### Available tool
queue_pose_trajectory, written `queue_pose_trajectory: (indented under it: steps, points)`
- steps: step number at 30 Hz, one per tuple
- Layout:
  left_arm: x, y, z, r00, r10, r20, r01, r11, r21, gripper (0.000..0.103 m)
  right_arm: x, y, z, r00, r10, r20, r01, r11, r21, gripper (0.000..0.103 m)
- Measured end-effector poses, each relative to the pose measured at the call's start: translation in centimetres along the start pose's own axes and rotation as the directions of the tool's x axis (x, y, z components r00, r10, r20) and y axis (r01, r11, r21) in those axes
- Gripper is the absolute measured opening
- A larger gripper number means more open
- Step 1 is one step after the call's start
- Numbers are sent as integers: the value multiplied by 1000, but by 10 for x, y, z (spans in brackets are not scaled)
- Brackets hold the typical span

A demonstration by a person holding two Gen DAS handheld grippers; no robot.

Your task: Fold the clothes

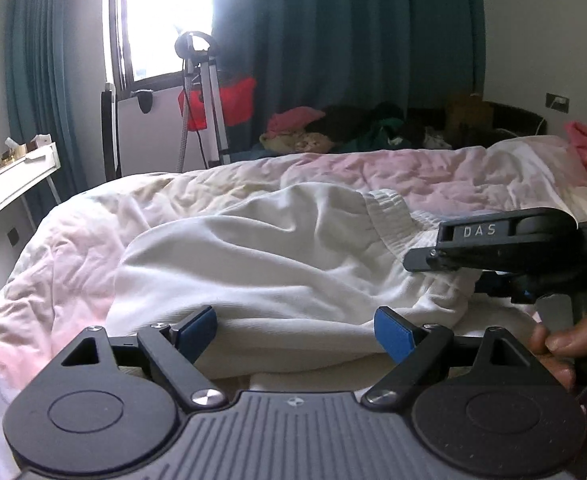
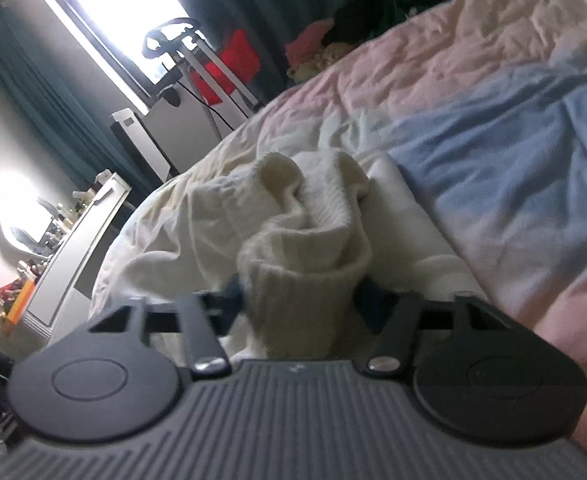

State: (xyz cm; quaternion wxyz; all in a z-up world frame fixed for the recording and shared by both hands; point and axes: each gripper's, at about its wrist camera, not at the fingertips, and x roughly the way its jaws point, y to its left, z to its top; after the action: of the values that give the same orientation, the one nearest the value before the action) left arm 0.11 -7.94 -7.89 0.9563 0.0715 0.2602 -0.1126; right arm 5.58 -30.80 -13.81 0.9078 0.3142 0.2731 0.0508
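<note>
White sweatpants (image 1: 277, 264) are being pinched at a ribbed hem (image 2: 305, 284) by the right gripper (image 2: 301, 300), seemingly for folding on the bed (image 1: 433, 176); left gripper (image 1: 295, 330) fingers are being held spread.

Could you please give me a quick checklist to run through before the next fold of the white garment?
1. Right gripper shut on ribbed cuff: ok.
2. Left gripper open, ready to grasp: ok.
3. White garment between the left fingers: cannot tell.
4. Garment lying flat: not ok, bunched and wrinkled.
5. Bed free beyond the garment: ok.
6. Grippers apart from each other: ok.
</note>
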Motion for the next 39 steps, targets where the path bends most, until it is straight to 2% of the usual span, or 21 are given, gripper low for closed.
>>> queue_pose_trajectory:
  steps: [1,4,8,12,13,15,16,18,20,22,23,27,29,32,34,35,39]
  points:
    - [0,1,1,1000,-7,2,7,1000,-6,87,1,2,-1,1000,-8,10,8,1000,-13,43]
    - [-3,8,3,999,-28,26,29,999,-40,88,1,7,-3,999,-31,43,33,998,-46,36]
    - [-11,19,5,997,-47,61,53,994,-96,89,-23,-3,9,992,-70,108,70,998,3,35]
    - [-9,24,4,998,-39,41,44,992,-118,90,-48,-12,20,979,-111,170,103,993,54,36]
    - [-7,22,2,999,-32,31,36,993,-114,90,-52,-17,22,977,-128,169,117,990,76,36]
    - [-4,18,-3,1000,-16,14,17,995,-102,90,-41,-44,18,980,-193,45,182,966,185,40]
    - [-3,15,-5,1000,-4,13,5,996,-84,90,-36,-58,16,983,-185,-3,180,952,249,42]
    - [-4,8,-9,1000,23,20,-22,999,-35,90,-36,-70,15,990,-140,-12,137,939,316,45]
    - [-5,1,-13,999,41,28,-41,999,11,90,-41,-67,21,993,-117,-5,113,941,319,54]
    - [-6,0,-16,998,49,30,-50,998,30,91,-48,-60,23,992,-123,27,109,949,296,64]
    - [-7,-1,-17,998,52,29,-53,998,32,91,-54,-57,24,988,-150,47,132,952,277,70]
    - [-8,-1,-19,998,63,19,-63,998,29,91,-71,-52,31,964,-232,133,199,954,226,72]
    - [-8,-1,-19,998,67,15,-67,997,26,91,-73,-52,38,969,-188,162,154,967,204,72]
    - [-6,0,-21,997,70,15,-71,997,23,92,-49,-48,56,994,-46,97,35,993,116,70]
    - [-5,-1,-22,997,72,13,-72,997,25,93,-27,-44,65,996,-49,77,45,998,52,70]
    - [-4,-1,-23,997,73,12,-73,997,28,93,-17,-43,68,996,-62,63,60,998,27,65]
    - [-2,1,-24,998,67,7,-67,997,23,94,15,-43,68,995,-98,23,99,994,-55,60]
